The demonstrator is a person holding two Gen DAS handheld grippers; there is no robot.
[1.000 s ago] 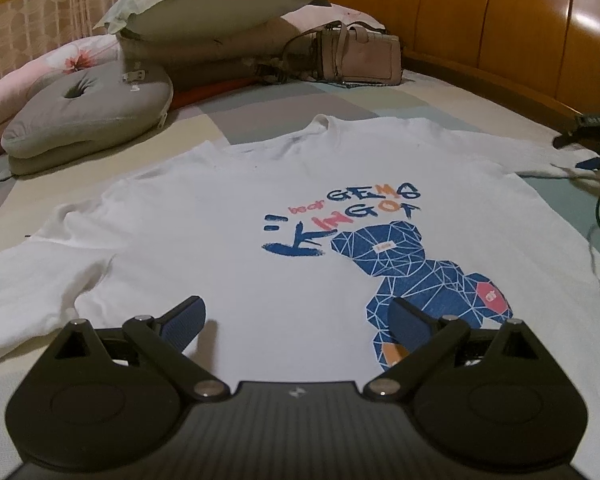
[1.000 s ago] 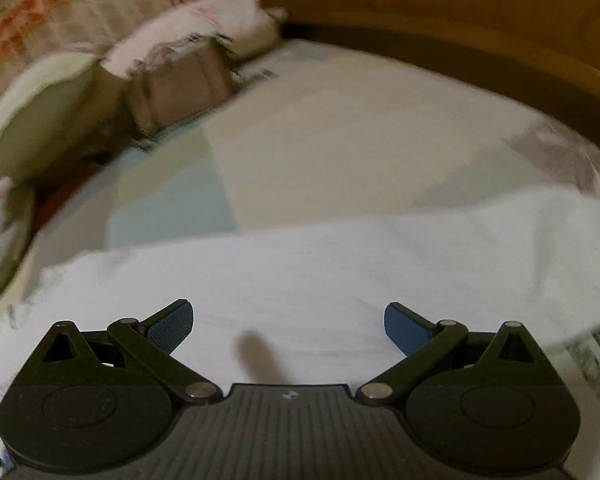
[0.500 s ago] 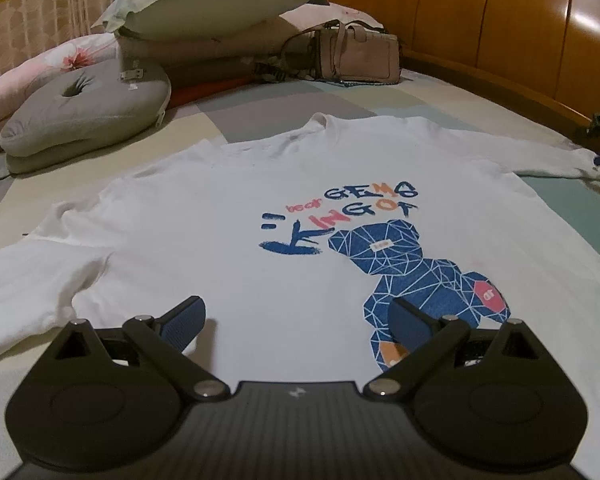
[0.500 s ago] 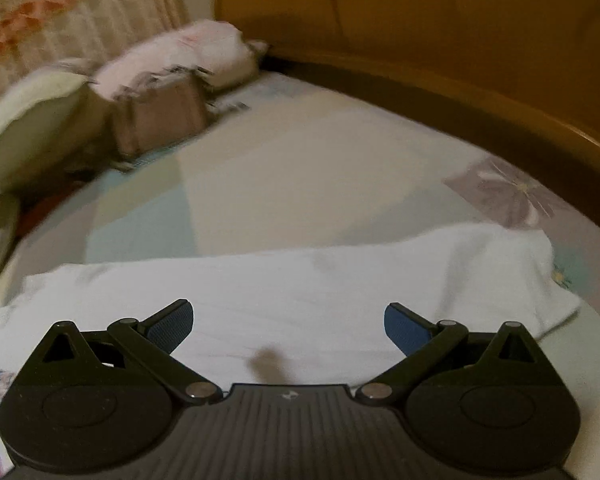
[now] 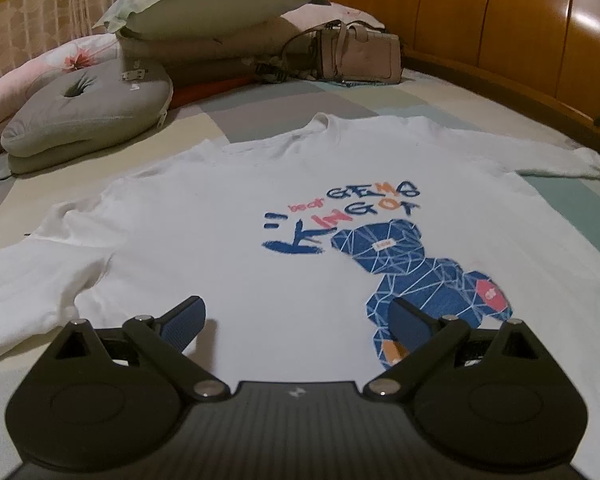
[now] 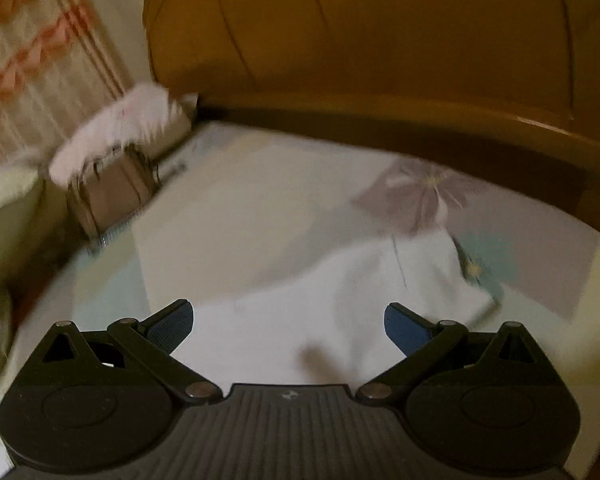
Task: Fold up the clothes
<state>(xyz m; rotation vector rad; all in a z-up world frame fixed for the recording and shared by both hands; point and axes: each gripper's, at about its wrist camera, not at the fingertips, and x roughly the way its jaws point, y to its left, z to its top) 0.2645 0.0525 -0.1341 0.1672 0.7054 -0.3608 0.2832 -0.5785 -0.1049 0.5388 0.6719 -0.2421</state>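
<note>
Nearest, left gripper [image 5: 298, 322]: hovering low over the shirt's hem, jaws spread wide and gripping nothing.
Right gripper [image 6: 288, 326]: hanging over a sleeve, jaws also wide apart and empty; the view is blurring.
Shirt [image 5: 228, 240]: lying flat and face up on the bed [image 5: 236, 114], bear print [image 5: 416, 268] showing, collar pointing away, both sleeves stretching outward.
Sleeve [image 6: 380, 280]: lying on the patchwork sheet.
Farther back, cushion [image 5: 88, 110], pillows [image 5: 208, 0] and bag [image 5: 360, 58]: sitting against the wooden headboard [image 5: 500, 20].

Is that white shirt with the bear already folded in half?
No, the shirt lies spread flat on the bed, both sleeves out to the sides.
</note>
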